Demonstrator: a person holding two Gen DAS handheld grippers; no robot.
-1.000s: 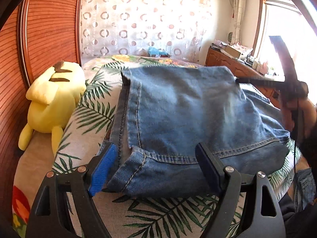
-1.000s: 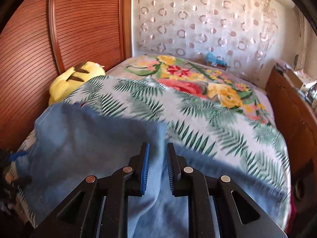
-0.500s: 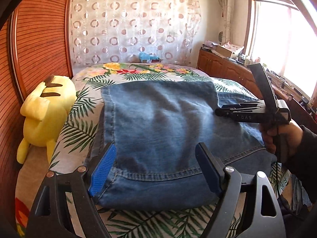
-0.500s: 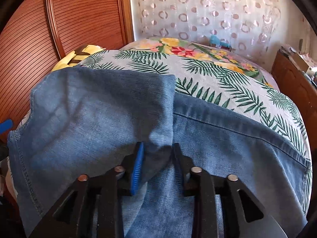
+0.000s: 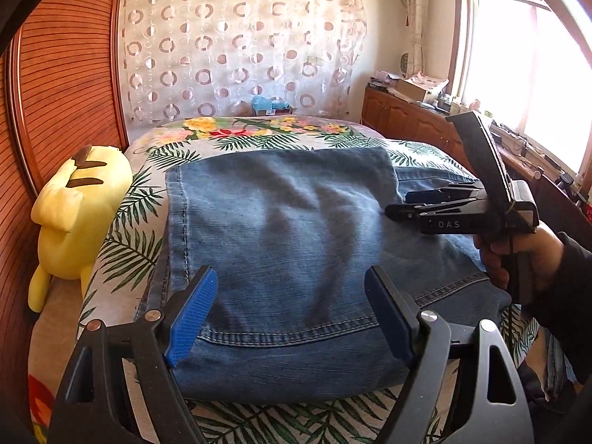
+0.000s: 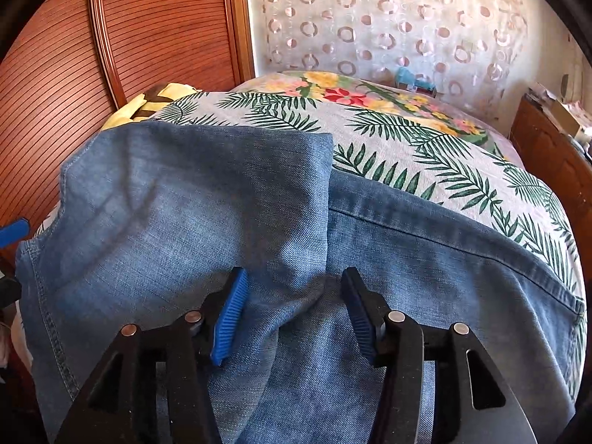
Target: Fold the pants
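Blue denim pants (image 5: 288, 244) lie folded on the bed, one layer laid over the other; they also show in the right wrist view (image 6: 229, 214). My left gripper (image 5: 292, 314) is open and empty, just above the near hem of the top layer. My right gripper (image 6: 292, 310) is open, its blue pads either side of a raised ridge of denim at the folded layer's right edge, not clamping it. From the left wrist view the right gripper (image 5: 399, 203) hovers at the right edge of the top layer.
A bed with a palm-leaf and flower cover (image 5: 148, 199) carries the pants. A yellow plush toy (image 5: 74, 214) lies by the wooden headboard (image 5: 66, 85) on the left. A wooden cabinet (image 5: 414, 118) stands by the window on the right.
My right gripper went from shut on the denim to open, letting the folded layer drop flat. My left gripper drew back from the hem and stayed open.
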